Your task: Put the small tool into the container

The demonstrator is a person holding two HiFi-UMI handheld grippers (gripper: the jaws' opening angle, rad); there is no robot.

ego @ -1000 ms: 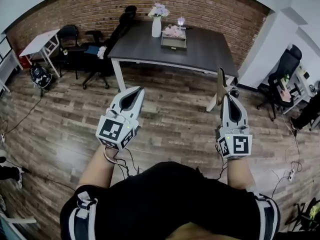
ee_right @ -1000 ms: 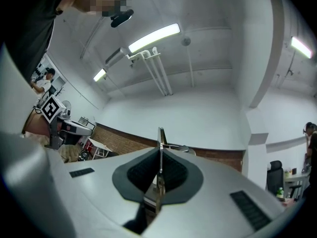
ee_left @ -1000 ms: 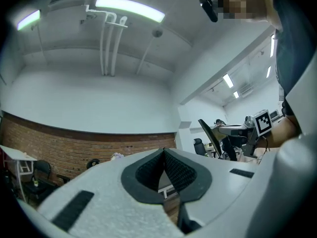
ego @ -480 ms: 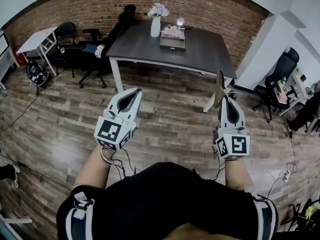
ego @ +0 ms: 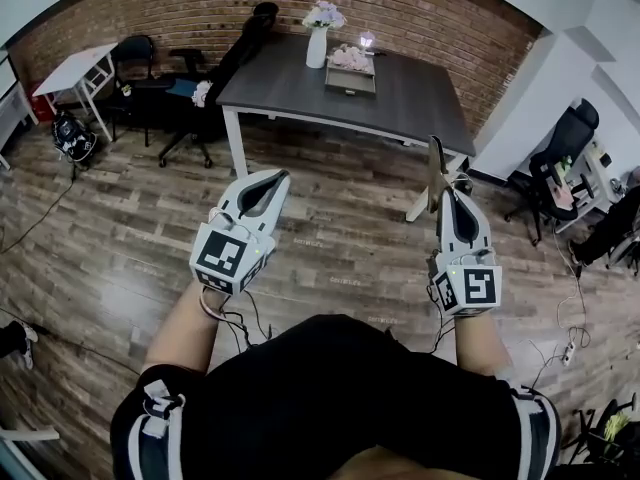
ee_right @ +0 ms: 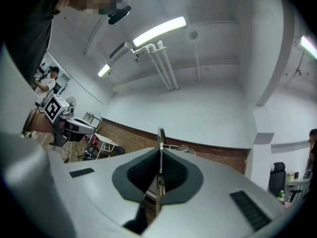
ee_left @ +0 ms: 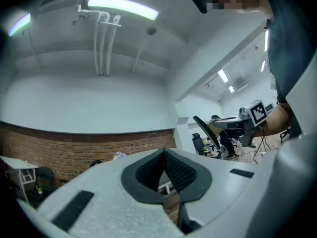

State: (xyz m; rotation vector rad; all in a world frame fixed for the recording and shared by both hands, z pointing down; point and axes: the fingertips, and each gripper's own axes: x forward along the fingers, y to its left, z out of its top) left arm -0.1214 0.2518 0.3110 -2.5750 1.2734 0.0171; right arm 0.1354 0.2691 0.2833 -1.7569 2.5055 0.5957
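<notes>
The small tool (ego: 436,171) is a thin, flat strip. I judge it light, stiff and rather slippery, so it is best held on its flat faces at the lower end. The right gripper (ego: 447,196) is clamped there, and the tool stands up past its tips. The left gripper (ego: 277,176) has its jaws together on nothing. The tray-like container (ego: 350,89) stands on the worktop (ego: 410,103), well apart from the tool.
</notes>
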